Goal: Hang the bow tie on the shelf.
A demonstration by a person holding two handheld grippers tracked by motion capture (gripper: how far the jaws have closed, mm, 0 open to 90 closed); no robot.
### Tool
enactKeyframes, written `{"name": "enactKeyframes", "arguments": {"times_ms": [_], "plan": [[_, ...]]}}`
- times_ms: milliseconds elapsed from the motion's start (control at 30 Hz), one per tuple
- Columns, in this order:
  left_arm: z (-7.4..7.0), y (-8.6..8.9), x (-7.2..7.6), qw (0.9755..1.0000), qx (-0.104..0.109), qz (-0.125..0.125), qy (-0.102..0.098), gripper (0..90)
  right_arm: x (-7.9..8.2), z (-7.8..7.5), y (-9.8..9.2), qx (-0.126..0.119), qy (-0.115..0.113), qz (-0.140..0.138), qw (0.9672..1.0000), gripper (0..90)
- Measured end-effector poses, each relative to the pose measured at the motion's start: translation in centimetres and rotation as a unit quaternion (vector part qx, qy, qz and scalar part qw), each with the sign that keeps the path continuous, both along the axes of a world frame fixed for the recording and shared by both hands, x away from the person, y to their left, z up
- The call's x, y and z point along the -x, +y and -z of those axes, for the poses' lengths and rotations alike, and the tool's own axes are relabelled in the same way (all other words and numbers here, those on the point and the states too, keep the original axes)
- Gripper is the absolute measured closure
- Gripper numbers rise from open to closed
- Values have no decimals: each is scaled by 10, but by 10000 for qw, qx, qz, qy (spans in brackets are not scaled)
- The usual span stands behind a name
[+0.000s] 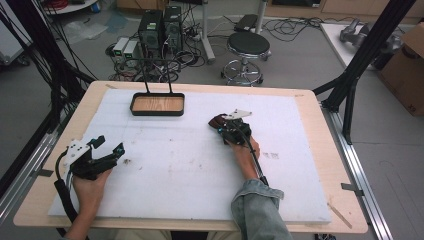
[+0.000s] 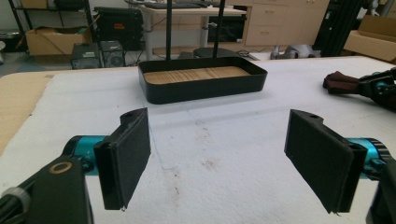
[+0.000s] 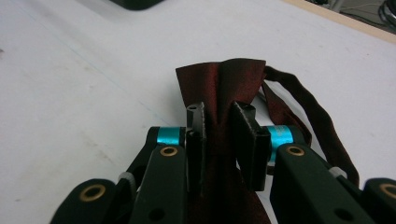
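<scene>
A dark red satin bow tie (image 3: 219, 84) with a thin strap (image 3: 308, 107) lies on the white mat. My right gripper (image 3: 219, 135) is shut on it, the cloth bunched between its two pads. In the high view that right gripper (image 1: 231, 131) sits right of the mat's middle, with the bow tie (image 1: 217, 120) poking out at its far left. From the left gripper view the bow tie (image 2: 340, 83) lies at the far right. My left gripper (image 2: 224, 158) stands open with nothing between its pads; in the high view the left gripper (image 1: 111, 150) rests near the mat's left edge.
A black tray (image 1: 157, 111) with a wooden floor and a tall wire handle stands at the back of the mat (image 1: 175, 165); the left gripper view shows the tray (image 2: 201, 88) straight ahead. Behind the table are a stool (image 1: 248, 47) and computer boxes on the floor.
</scene>
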State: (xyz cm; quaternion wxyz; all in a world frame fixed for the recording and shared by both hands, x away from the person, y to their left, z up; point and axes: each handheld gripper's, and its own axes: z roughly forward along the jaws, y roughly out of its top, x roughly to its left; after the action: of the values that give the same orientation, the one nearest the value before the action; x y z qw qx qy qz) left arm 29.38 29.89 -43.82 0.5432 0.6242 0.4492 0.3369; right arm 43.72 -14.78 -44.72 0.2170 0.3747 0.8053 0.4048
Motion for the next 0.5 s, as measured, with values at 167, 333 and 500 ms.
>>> {"name": "enactKeyframes", "arguments": {"times_ms": [167,333,500], "plan": [[0,0,0,10000,-2,18,-5,228,6,-13,2,-190,-236,-84,9995,756],[0,0,0,10000,5,14,-12,228,7,-28,6,-306,-377,-155,9987,757],[0,0,0,10000,30,3,-22,228,4,-48,16,-366,-534,-336,9973,758]]}}
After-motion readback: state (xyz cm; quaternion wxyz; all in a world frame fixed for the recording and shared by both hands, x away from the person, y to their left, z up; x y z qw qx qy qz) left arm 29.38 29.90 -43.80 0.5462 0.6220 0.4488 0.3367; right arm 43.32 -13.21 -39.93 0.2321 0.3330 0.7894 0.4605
